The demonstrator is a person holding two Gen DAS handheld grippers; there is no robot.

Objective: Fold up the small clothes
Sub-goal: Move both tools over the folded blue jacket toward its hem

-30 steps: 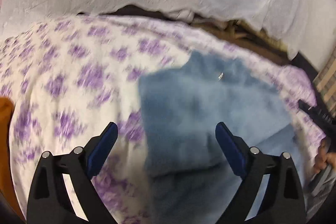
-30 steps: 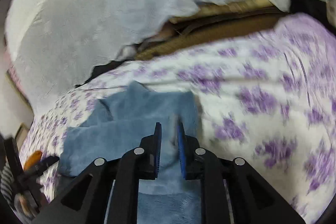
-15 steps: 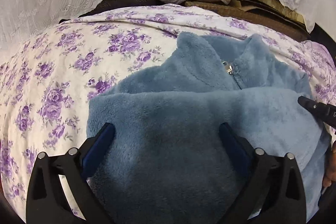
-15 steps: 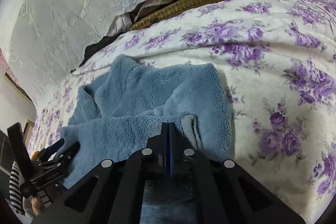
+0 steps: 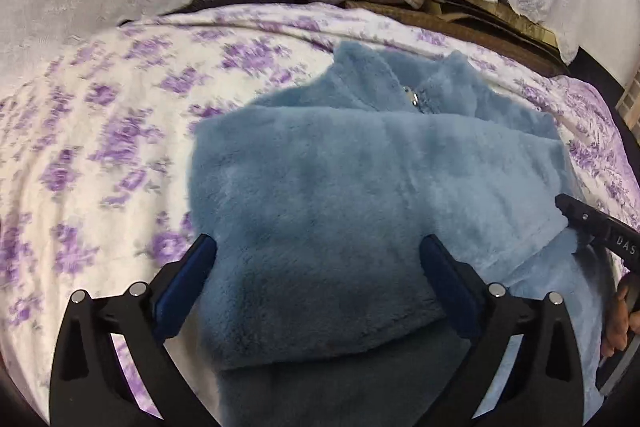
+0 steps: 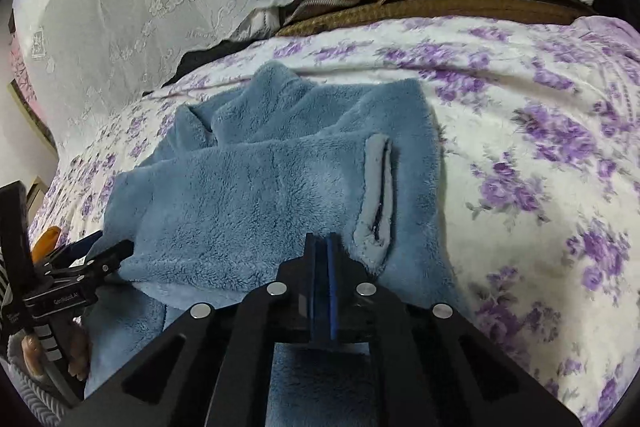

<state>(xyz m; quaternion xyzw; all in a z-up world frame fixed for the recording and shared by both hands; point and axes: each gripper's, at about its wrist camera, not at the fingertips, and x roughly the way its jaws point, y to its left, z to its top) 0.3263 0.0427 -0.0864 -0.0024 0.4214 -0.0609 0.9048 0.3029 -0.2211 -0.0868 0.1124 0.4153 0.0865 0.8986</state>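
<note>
Left wrist view: my left gripper point(image 5: 316, 267) spread wide, nothing pinched; blue fleece jacket point(image 5: 360, 187) lies between and ahead of my pads, folded edge near left pad; zipper pull point(image 5: 414, 99) further ahead at collar; floral bedsheet point(image 5: 100, 147) off left; my right gripper point(image 5: 592, 227) off right at jacket edge

Right wrist view: my right gripper point(image 6: 322, 255) pressed together, pads meeting with no cloth visible between; jacket point(image 6: 248, 195) directly ahead and beneath; pocket slit point(image 6: 378, 195) just right of tips; left gripper point(image 6: 96, 263) off left at jacket edge
</note>
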